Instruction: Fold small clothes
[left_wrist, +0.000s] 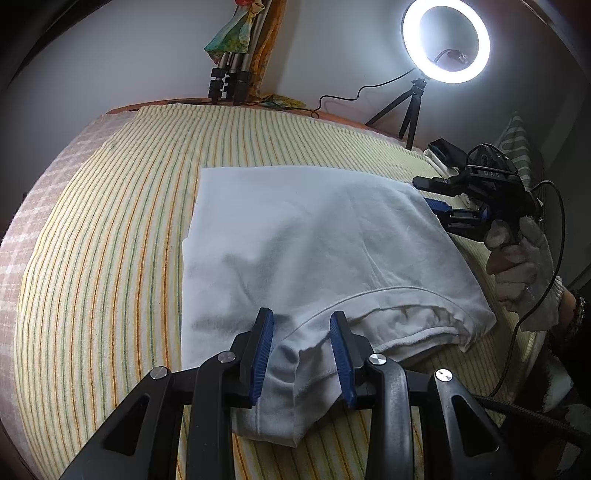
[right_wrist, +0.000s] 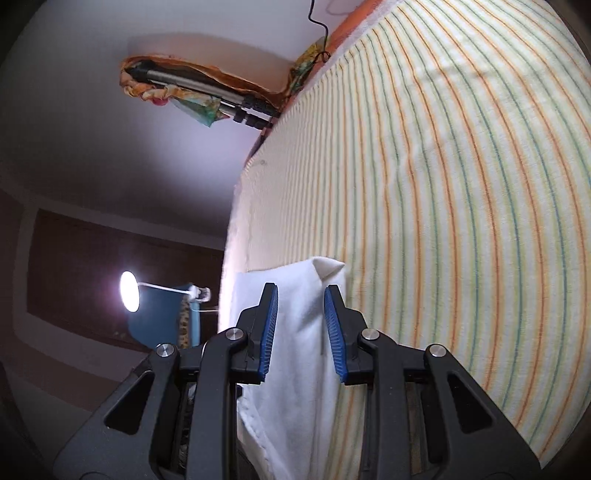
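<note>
A white garment (left_wrist: 306, 236) lies partly folded on the striped bedspread (left_wrist: 110, 221). Its neck opening faces my left gripper (left_wrist: 302, 321), which is open with its blue pads on either side of a bunched near edge of the cloth. My right gripper (left_wrist: 439, 208), held by a gloved hand, sits at the garment's right edge. In the right wrist view the right gripper (right_wrist: 300, 297) is open, its jaws astride a fold of the white garment (right_wrist: 295, 354), and the view is tilted sideways.
A lit ring light on a small tripod (left_wrist: 445, 40) stands at the bed's far right, with a cable running to it. Folded tripod legs (left_wrist: 229, 79) lean by the wall at the far edge. The striped cover (right_wrist: 461, 184) spreads wide beyond the garment.
</note>
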